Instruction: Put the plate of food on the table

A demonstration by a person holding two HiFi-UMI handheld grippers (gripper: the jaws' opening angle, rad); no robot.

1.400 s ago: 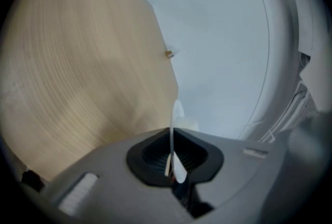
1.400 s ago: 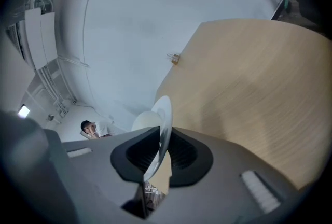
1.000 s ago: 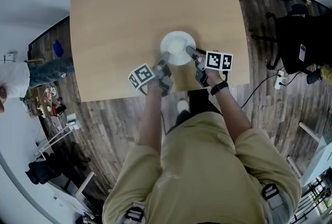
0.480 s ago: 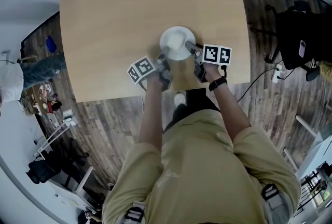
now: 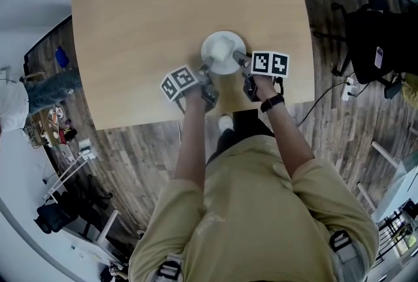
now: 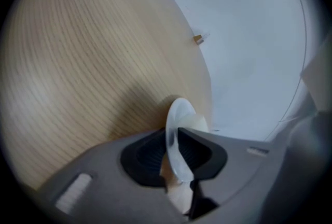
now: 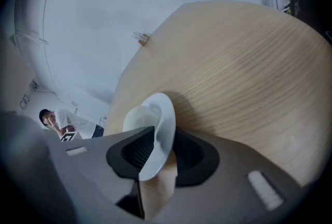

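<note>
A white plate (image 5: 223, 51) with a pale mound of food (image 7: 136, 116) rests on the light wooden table (image 5: 163, 6), near its front edge. My left gripper (image 5: 205, 72) is at the plate's near-left rim and my right gripper (image 5: 241, 60) at its right rim. In the left gripper view the plate's rim (image 6: 175, 129) stands between the dark pads of the left gripper (image 6: 174, 153), whose jaws are opening. In the right gripper view the rim (image 7: 158, 124) lies loosely inside the right gripper (image 7: 161, 153), also opening, with slim gaps beside it.
The table's front edge (image 5: 196, 119) runs just behind both grippers. Dark wooden floor surrounds the table. A black chair with gear (image 5: 375, 39) stands at the right, a cable (image 5: 326, 101) trails beside it, and a person (image 5: 13, 101) is at the far left.
The plate and both grippers have shifted slightly farther in from the table's front edge. The hands stay at the plate's two sides.
</note>
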